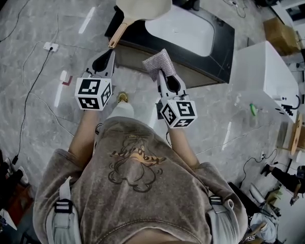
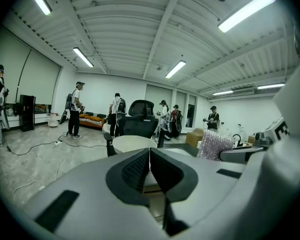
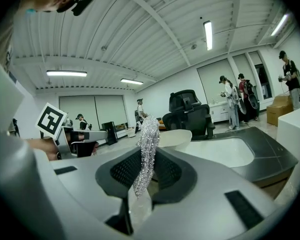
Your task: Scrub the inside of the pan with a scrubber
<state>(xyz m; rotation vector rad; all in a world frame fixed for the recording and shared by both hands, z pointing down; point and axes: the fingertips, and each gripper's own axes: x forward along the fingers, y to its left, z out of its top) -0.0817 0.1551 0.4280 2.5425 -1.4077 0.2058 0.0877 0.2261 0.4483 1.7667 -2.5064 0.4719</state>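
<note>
While I face the dark counter (image 1: 224,60) from its near edge, this is how my two tools stand.

Left gripper (image 1: 109,55): jaws clenched pad against pad, nothing between them; it hangs over the grey floor (image 1: 35,100), off the counter's near left corner.

Right gripper (image 1: 162,75): grasping the scrubber (image 1: 159,63); both pads press its flat sides.

Scrubber: silvery and glittering, standing on edge in my right jaws, sticking out past their tips towards the counter's near edge.

Pan (image 1: 143,3): pale and round, at the counter's far left corner, well apart from the scrubber; neither gripper touches it.

Pan handle (image 1: 118,33): wooden, reaching out past the counter's left edge towards me; its end is near my left jaw tips.

Sink (image 1: 185,30): white basin set in the counter, just right of the pan.

Grippers together: side by side, apart, both aimed nearly level at the counter.
</note>
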